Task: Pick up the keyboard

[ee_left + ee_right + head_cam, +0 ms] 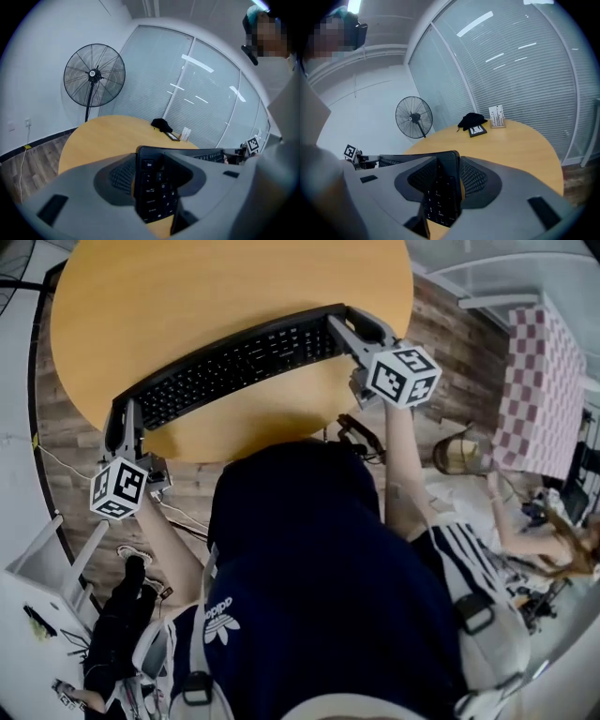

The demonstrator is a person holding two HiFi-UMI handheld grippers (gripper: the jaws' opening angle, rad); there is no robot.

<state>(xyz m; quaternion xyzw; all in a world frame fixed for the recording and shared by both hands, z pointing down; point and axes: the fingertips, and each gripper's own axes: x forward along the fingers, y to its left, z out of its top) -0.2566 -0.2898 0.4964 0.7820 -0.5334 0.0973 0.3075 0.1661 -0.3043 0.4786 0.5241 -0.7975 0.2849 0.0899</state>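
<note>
Ok so the pickup looks basically done imo. The keyboard (234, 362) is a long black one. It runs across the upper half of the head view, lower left to upper right, over the round wooden worktop (234, 277). The left gripper (125, 420) has its jaws clamped on the Esc end. The right gripper (349, 329) has its jaws clamped on the numpad end. Both gripper views show the kb pinched btw the pads. It's tipped up steeply w/ the keys facing the person. Afaict it's off the wood, tho I can't be 100% sure the low edge isn't touching. What's left: prob just a bit more lift and holding it steady.

Containers: the only one I spot is a small holder (497, 116) on the far side of the worktop, upper middle of the right gripper view. It has some white slips or cards in it, too small to tell which. Just beside it sit a black cloth-ish lump (472, 120) and a little frame (478, 131).
</note>
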